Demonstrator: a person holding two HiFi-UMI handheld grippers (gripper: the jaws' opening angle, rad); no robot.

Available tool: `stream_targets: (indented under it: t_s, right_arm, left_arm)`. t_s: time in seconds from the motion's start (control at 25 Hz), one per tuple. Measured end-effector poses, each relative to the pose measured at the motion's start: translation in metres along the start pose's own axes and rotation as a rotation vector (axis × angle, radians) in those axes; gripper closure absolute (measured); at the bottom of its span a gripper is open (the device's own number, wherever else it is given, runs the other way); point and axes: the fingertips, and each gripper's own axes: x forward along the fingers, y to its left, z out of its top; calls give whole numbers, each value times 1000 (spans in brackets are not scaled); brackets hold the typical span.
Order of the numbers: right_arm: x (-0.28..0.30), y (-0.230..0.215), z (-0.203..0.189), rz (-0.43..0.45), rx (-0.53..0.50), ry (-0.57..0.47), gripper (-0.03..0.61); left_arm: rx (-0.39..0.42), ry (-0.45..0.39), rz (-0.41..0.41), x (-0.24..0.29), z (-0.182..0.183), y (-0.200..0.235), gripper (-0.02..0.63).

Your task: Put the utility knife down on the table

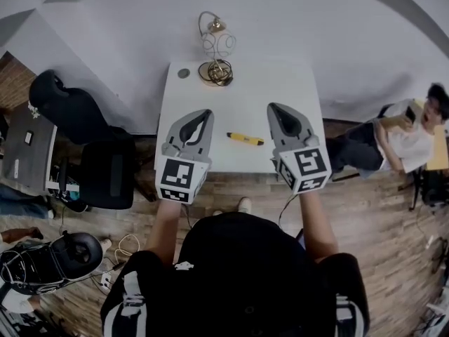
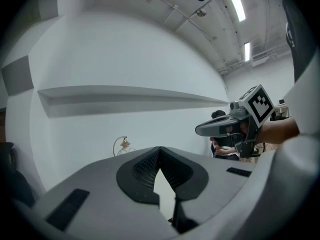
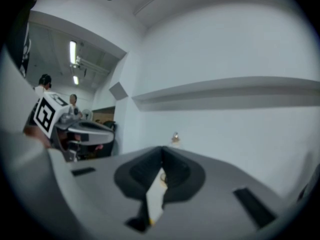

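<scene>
The yellow utility knife (image 1: 245,138) lies flat on the white table (image 1: 295,83), near the front edge, with its length running roughly across the table and nothing touching it. It sits between the two grippers as the head view shows them, lower than both and apart from each.

The left gripper (image 1: 208,112) hangs above the table to the knife's left. Its fingers (image 2: 145,169) are closed tip to tip with nothing between them. The right gripper (image 1: 272,107) hangs to the knife's right. Its fingers (image 3: 177,171) are likewise pressed together and hold nothing. Both point level toward the pale wall (image 1: 295,20) behind the table.

At the table's far edge stands a small wire-framed lamp (image 1: 216,55), with a small round disc (image 1: 184,73) just to its left. A black office chair (image 1: 77,118) stands left of the table on the wooden floor (image 1: 393,244), and a person (image 1: 407,135) sits off to the right.
</scene>
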Motion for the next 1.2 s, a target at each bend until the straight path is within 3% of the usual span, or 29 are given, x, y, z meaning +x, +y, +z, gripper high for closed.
stream_targets:
  t_s: [1.2]
  right_arm:
    - [6,8,-4,13,-15,7,545]
  left_arm:
    - [-28,-14,-10,5,0,-1,594]
